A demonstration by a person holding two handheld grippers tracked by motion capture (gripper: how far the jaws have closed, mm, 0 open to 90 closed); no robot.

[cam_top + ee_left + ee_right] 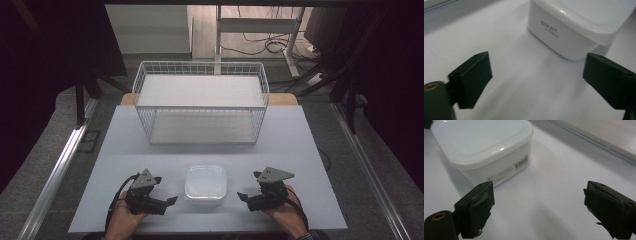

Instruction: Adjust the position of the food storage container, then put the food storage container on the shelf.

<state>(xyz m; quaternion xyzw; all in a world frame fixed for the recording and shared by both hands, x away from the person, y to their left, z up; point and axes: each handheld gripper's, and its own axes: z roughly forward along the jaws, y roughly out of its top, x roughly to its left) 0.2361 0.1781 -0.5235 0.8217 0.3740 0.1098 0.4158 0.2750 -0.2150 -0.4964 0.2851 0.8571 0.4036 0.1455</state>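
My left gripper [171, 201] and right gripper [243, 196] sit low in the frame, jaws spread wide with nothing between them. The lidded white container [205, 183] rests between them on the pale grey table [290, 150]. A white wire basket [200, 102] stands at centre; cables [270, 44] cross the wooden floor [202, 30] at the top.

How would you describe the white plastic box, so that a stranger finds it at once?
Start at the wire basket at the far side of the grey table. Nearer the person, between the two claws, sits the white lidded box, square with rounded corners, the one closed solid thing there.
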